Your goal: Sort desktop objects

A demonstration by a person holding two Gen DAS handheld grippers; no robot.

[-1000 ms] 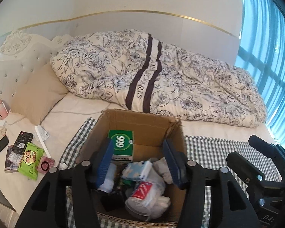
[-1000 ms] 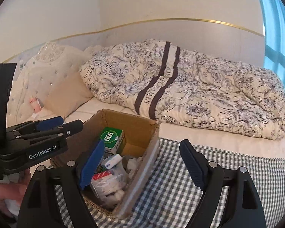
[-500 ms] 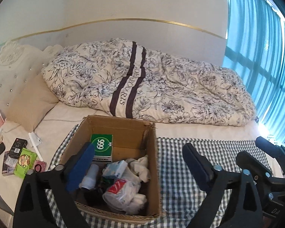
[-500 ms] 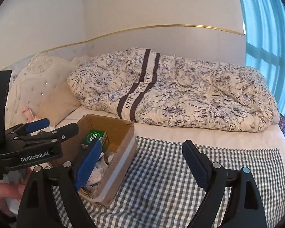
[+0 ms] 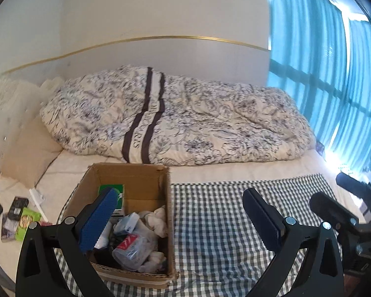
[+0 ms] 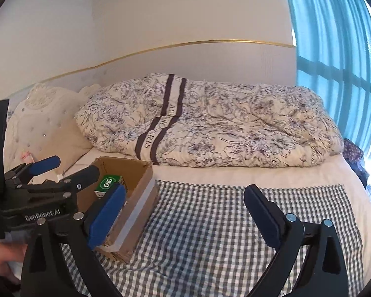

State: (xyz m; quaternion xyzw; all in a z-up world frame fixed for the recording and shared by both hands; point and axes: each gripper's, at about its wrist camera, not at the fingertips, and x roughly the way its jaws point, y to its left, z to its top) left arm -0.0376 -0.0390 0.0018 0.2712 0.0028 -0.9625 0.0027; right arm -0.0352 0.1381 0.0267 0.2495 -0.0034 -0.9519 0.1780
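Fingers [image 5: 97, 219] of my left gripper [image 5: 180, 219] now spread wide and empty, pulled back from the cardboard box [image 5: 126, 173]. My right gripper [image 6: 185, 212] stays wide apart over the checkered cloth [image 6: 210, 235].

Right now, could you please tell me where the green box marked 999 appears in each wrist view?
Left wrist view: the green box stands against the back wall inside the cardboard box, lower left, partly behind a blue finger.
Right wrist view: the same green box shows lower left, over the carton's open top.
Shared landmark: the floral duvet with its dark stripe, behind the carton.
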